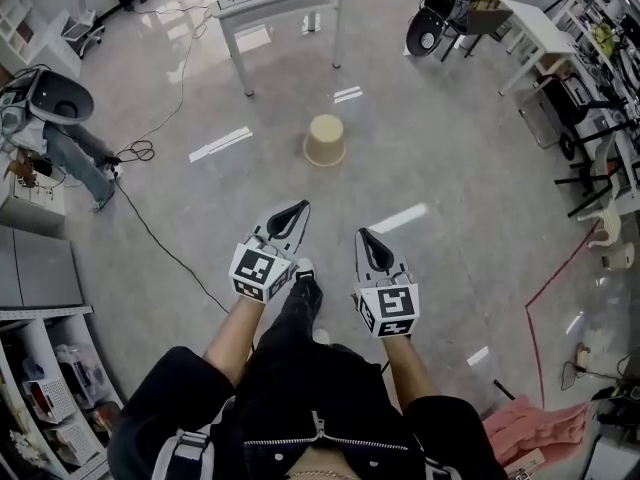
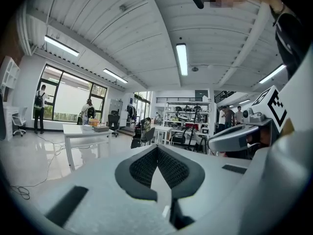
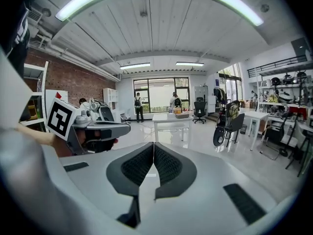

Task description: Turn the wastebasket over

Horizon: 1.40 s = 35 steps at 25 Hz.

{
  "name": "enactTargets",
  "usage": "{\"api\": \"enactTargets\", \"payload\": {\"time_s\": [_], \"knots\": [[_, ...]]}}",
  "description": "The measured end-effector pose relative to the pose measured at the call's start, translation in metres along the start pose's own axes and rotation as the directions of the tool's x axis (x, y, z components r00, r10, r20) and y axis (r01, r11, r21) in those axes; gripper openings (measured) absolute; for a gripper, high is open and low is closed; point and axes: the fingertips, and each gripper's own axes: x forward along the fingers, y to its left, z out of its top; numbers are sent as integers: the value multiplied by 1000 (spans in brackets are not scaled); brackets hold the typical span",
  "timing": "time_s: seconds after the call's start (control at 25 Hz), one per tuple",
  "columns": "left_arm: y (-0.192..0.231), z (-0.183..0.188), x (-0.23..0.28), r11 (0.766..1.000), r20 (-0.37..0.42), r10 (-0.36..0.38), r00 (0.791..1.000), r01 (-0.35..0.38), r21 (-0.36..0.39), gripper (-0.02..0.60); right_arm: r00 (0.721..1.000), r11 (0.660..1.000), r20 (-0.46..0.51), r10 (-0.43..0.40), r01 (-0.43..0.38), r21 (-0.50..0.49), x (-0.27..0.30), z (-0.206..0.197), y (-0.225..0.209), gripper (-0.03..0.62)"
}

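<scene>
A beige wastebasket (image 1: 325,140) stands upside down on the glossy floor, its flat base up, some way ahead of me. My left gripper (image 1: 301,206) is held out at waist height, shut and empty, short of the basket. Beside it my right gripper (image 1: 362,233) is likewise shut with nothing in it. In the left gripper view the dark pads (image 2: 144,166) meet, and the right gripper (image 2: 234,137) shows at the right edge. The right gripper view shows its pads (image 3: 168,164) closed and the left gripper (image 3: 93,127) at the left. The wastebasket is in neither gripper view.
A white table (image 1: 280,3) with boxes stands beyond the basket. A black cable (image 1: 165,243) runs across the floor at the left, by a seated person (image 1: 55,133). A scooter (image 1: 440,18), desks and chairs line the right side. Shelving (image 1: 45,388) stands near left.
</scene>
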Motion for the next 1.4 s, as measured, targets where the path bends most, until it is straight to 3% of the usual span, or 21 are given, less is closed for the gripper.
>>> {"api": "enactTargets", "payload": {"time_s": [0.24, 0.48, 0.84, 1.4], "knots": [[82, 14, 54, 1000, 1, 0, 1000, 0, 11, 6, 1000, 1000, -7, -8, 7, -25, 83, 41, -15, 11], [136, 35, 101, 999, 4, -27, 1000, 27, 36, 6, 998, 998, -1, -59, 59, -21, 140, 74, -41, 11], [157, 39, 149, 999, -3, -40, 999, 40, 11, 6, 996, 997, -43, -77, 77, -2, 166, 75, -73, 11], [208, 54, 250, 998, -3, 53, 999, -53, 15, 6, 1000, 1000, -13, 5, -5, -7, 261, 110, -166, 11]]}}
